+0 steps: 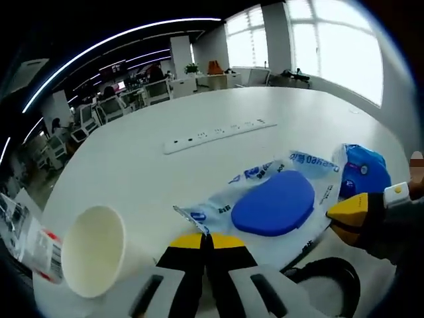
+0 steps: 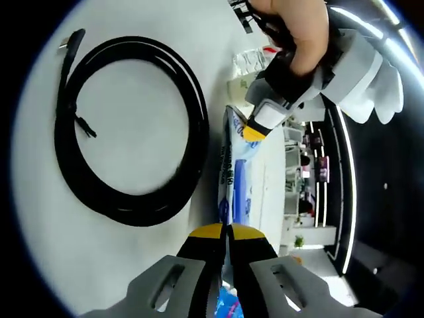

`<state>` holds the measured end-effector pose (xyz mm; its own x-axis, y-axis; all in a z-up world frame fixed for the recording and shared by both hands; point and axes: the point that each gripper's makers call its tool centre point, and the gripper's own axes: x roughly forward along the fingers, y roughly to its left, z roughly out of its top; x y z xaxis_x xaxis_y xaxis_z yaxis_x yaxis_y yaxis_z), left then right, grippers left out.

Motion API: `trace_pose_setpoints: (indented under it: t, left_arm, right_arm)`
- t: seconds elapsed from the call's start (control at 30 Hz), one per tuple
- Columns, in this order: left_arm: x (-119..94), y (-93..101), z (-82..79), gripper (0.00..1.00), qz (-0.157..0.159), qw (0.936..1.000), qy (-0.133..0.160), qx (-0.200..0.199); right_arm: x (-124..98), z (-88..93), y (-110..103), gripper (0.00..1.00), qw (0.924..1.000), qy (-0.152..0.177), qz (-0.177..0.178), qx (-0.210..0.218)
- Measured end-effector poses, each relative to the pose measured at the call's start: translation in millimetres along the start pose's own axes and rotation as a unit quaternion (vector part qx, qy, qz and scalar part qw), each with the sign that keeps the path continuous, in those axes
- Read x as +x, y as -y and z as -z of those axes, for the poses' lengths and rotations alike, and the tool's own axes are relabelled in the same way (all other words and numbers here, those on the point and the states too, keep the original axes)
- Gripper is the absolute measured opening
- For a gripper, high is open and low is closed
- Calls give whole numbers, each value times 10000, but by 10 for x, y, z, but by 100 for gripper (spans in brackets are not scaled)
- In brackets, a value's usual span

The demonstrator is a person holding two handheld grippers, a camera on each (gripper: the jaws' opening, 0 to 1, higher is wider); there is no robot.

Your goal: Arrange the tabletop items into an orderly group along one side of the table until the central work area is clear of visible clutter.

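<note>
Both grippers, left (image 1: pixel 207 237) and right (image 2: pixel 225 230), pinch opposite edges of the wipes packet (image 1: pixel 275 202); jaws clenched.

— What is laid out on the table (image 1: pixel 199 112)?
— A wipes pack (image 1: pixel 275 202) is set at the centre, a paper cup (image 1: pixel 96 252) on its side to the left, a power strip (image 1: pixel 218 134) behind.
— And the cable (image 2: pixel 129 129)?
— Coiled beside the pack.

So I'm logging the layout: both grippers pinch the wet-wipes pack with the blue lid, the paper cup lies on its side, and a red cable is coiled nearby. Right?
Not quite: the coiled cable is black, not red, as the right gripper view shows. The rest holds: the left gripper and right gripper each pinch the wet-wipes pack with its blue lid, and the paper cup lies on its side.
</note>
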<state>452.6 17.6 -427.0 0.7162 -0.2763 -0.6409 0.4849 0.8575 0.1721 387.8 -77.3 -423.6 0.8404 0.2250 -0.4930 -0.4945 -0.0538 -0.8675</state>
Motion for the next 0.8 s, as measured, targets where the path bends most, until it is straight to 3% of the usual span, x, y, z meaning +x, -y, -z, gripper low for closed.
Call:
trace_pose_setpoints:
  t: [0.37, 0.8]
  left_arm:
    - [92, -62, 38, 0, -104, 9995, -123, 290]
    - [121, -100, 41, 0, -117, 9986, -139, 487]
  right_arm:
    - [30, -19, -84, 0, 9988, 120, -132, 455]
    - [47, -38, -146, 0, 9978, 143, -231, 604]
